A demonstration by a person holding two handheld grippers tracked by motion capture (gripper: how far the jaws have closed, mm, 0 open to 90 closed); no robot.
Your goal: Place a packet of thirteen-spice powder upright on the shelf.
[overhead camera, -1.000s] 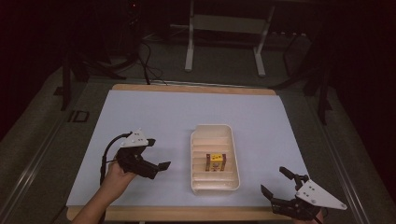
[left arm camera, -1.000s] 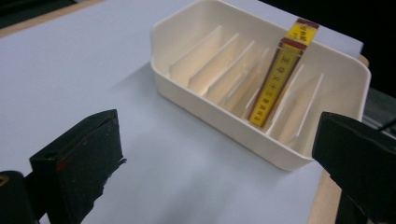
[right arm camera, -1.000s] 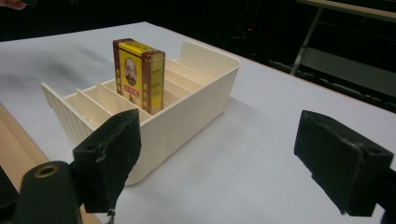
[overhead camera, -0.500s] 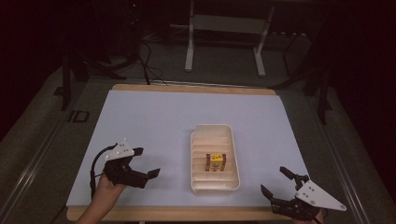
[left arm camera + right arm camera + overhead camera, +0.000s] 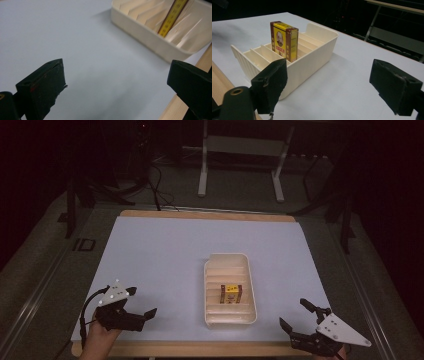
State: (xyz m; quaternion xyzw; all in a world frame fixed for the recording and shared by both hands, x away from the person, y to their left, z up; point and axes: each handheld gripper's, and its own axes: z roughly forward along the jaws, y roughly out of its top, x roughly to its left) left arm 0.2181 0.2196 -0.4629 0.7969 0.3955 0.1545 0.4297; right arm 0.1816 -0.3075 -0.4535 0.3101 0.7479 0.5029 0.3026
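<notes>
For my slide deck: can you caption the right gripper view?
Open right gripper faces a cream slotted tray holding one upright yellow-and-brown box.

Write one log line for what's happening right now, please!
left gripper: open, holds nothing | right gripper: open, holds nothing | yellow box: upright in a slot of the cream tray

Pale blue table (image 5: 160,250), metal stand (image 5: 240,160) behind.
</notes>
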